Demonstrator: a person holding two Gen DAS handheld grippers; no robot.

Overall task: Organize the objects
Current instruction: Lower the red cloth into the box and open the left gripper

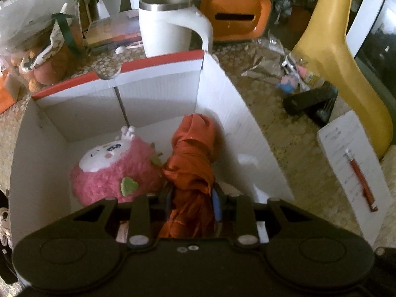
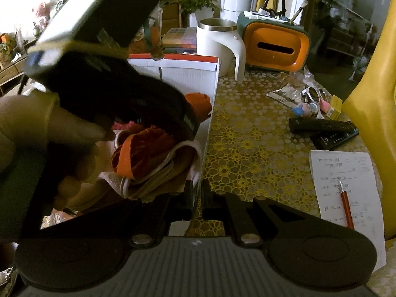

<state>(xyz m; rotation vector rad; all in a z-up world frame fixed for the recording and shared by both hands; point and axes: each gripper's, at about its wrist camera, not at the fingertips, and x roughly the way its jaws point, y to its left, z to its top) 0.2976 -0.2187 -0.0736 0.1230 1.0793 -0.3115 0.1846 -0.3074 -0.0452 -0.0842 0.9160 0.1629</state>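
**Orange umbrella goes in the box**

Orange cloth sits squeezed between the left gripper (image 1: 191, 203) pads: it holds the folded umbrella (image 1: 191, 163) inside the white box (image 1: 247, 128). The umbrella lies long-ways, pointing at the far wall, beside a pink plush toy (image 1: 116, 170). The right gripper (image 2: 196, 198) pinches the box's side wall. Left outside: remotes (image 2: 324, 128), pen (image 2: 346, 205), small toys.

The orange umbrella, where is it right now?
In the left wrist view the folded orange umbrella lies inside the white box, right of the pink plush toy, clamped in the left gripper.
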